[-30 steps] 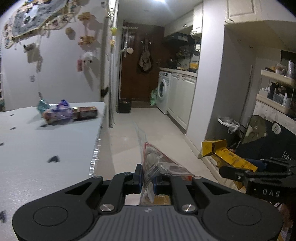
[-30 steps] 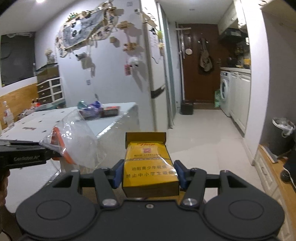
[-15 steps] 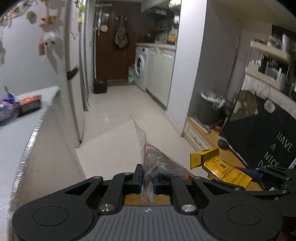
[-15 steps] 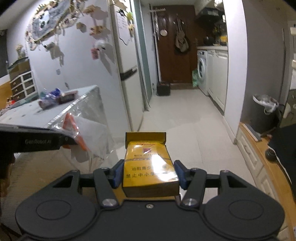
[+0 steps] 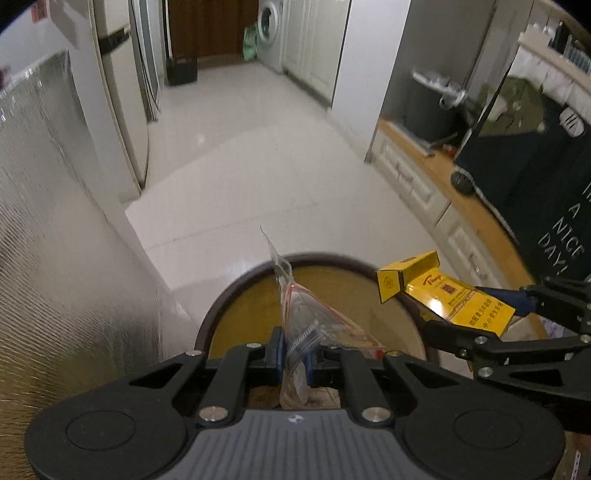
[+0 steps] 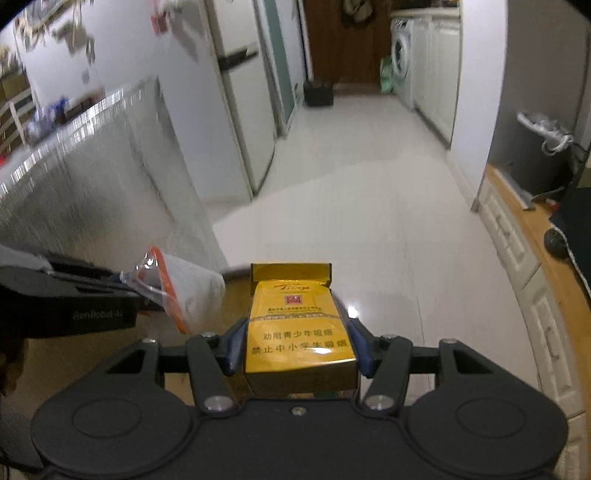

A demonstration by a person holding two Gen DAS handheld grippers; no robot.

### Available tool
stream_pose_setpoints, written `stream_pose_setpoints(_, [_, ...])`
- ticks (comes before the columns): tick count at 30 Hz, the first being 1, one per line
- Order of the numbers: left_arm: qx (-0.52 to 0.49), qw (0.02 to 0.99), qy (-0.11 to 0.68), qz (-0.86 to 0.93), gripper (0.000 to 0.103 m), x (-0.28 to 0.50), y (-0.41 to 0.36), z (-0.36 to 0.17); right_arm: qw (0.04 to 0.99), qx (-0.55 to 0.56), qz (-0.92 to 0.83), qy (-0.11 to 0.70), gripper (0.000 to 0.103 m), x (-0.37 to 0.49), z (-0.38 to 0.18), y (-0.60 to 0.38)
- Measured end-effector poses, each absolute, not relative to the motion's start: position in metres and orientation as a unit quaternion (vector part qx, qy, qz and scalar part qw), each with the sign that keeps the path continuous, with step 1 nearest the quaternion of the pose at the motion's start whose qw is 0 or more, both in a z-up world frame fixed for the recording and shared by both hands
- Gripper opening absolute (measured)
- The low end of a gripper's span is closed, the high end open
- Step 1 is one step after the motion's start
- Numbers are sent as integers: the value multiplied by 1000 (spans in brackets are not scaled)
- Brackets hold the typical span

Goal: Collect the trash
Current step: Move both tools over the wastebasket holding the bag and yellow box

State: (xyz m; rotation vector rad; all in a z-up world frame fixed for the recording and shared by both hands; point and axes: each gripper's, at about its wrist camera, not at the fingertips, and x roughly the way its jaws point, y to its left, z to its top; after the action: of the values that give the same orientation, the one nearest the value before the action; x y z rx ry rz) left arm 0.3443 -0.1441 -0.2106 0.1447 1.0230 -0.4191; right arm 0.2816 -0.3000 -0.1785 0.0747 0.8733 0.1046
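Note:
My left gripper (image 5: 295, 350) is shut on a clear plastic zip bag (image 5: 306, 317) with a red seal strip; the bag sticks up and forward from between the blue pads. My right gripper (image 6: 297, 347) is shut on a yellow cigarette pack (image 6: 295, 325) with its lid flap raised. Both hang over a round bin (image 5: 221, 314) with a dark rim and a yellow inside, low in the left wrist view. There the pack (image 5: 443, 295) hangs over the bin's right rim. In the right wrist view the bag (image 6: 177, 284) and the left gripper sit at the left.
A silver-sided table (image 5: 55, 240) stands close on the left, with more wrappers (image 6: 48, 110) on its top. A fridge (image 6: 236, 92) stands behind it. White floor (image 5: 240, 166) runs ahead to a washing machine (image 5: 269, 29). Low white cabinets (image 5: 424, 184) and a grey lined bin (image 5: 432, 107) are at the right.
Both grippers have dropped and tilted downward, away from the tabletop. The round bin has come into view beneath them. Each grip is unchanged.

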Motion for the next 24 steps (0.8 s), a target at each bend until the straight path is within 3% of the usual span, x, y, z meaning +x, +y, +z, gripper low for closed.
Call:
stream_pose_setpoints(10, [111, 806, 550, -190, 12, 356, -141, -257, 866, -33, 76, 492, 58, 317, -216, -279])
stream_pose_setpoints(24, [126, 792, 569, -183, 14, 362, -141, -283, 841, -53, 90, 530, 58, 329, -255, -264])
